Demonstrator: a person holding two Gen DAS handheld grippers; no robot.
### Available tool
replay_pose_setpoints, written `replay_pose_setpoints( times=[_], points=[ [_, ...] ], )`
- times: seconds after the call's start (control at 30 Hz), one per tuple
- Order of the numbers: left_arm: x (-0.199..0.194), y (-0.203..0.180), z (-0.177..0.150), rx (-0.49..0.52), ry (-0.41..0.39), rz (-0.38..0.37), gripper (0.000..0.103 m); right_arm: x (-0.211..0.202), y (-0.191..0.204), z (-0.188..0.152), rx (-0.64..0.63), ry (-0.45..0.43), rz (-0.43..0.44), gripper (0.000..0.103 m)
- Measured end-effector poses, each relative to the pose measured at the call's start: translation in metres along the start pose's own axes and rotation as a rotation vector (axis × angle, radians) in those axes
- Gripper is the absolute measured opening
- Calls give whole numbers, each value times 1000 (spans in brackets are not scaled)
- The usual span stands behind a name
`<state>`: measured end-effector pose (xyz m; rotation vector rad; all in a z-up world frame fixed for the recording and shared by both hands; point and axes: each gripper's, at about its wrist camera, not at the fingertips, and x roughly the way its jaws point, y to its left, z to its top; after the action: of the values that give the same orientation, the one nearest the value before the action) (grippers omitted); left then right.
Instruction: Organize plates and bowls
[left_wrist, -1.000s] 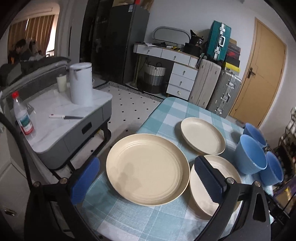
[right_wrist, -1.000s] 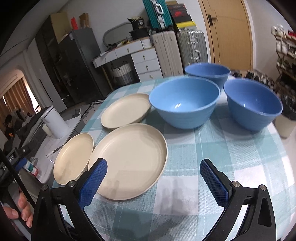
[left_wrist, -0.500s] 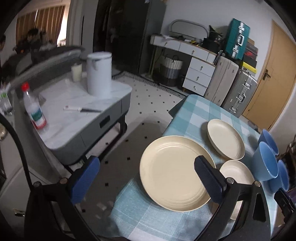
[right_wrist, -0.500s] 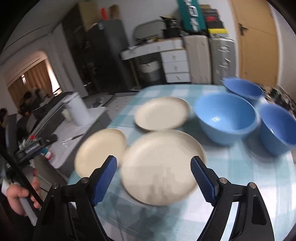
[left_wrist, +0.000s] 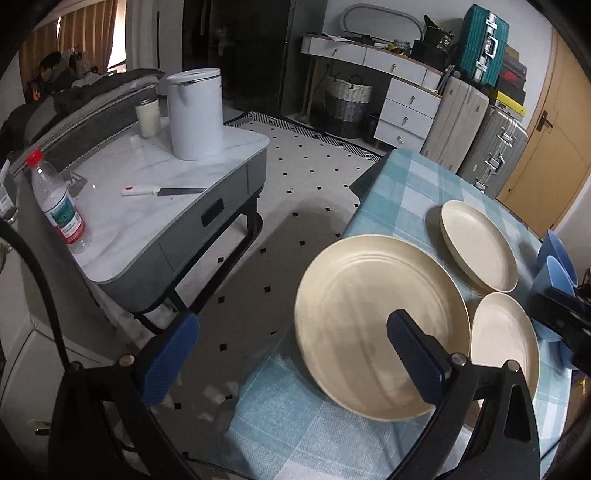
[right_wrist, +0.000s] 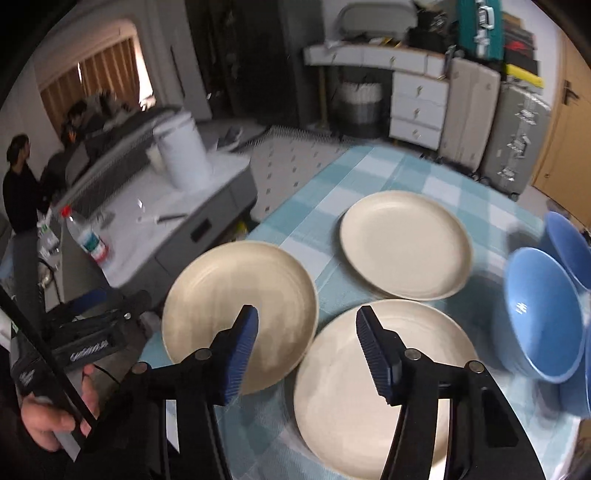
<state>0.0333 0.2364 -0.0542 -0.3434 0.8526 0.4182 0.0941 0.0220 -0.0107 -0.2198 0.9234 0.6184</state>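
Note:
Three cream plates lie on the checked blue tablecloth. In the left wrist view a large plate (left_wrist: 373, 317) is nearest, with a second plate (left_wrist: 478, 249) behind it and a third (left_wrist: 504, 343) to its right. My left gripper (left_wrist: 291, 354) is open and empty, at the table's left edge, its right finger over the large plate. In the right wrist view my right gripper (right_wrist: 306, 343) is open and empty, above the gap between the left plate (right_wrist: 236, 306) and the near plate (right_wrist: 380, 384). Blue bowls (right_wrist: 539, 314) stand at the right.
A grey side table (left_wrist: 155, 206) stands left of the dining table, with a white kettle (left_wrist: 194, 112), a water bottle (left_wrist: 57, 203) and a knife (left_wrist: 162, 191). The tablecloth (right_wrist: 354, 177) runs back toward suitcases (left_wrist: 491, 144) and a dresser. The other gripper's handle and hand (right_wrist: 59, 369) show at the left.
My left gripper has drawn back and to the left, off the table's edge. My right gripper has swung left from the bowls to the plates, and its jaws have narrowed.

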Motion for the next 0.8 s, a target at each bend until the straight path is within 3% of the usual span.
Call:
replay_pose_setpoints(
  times=[0.27,0.63,0.8],
  points=[
    [23,-17,-7,62,67,-9,100,53,-1,22,-54,50,-10,57],
    [50,2,-10,-46,160,-103,99,97,-12,32,-52,127,3,52],
    [58,3,-12,-47,179,-102,95,111,-6,31,-89,157,13,50]
  ],
)
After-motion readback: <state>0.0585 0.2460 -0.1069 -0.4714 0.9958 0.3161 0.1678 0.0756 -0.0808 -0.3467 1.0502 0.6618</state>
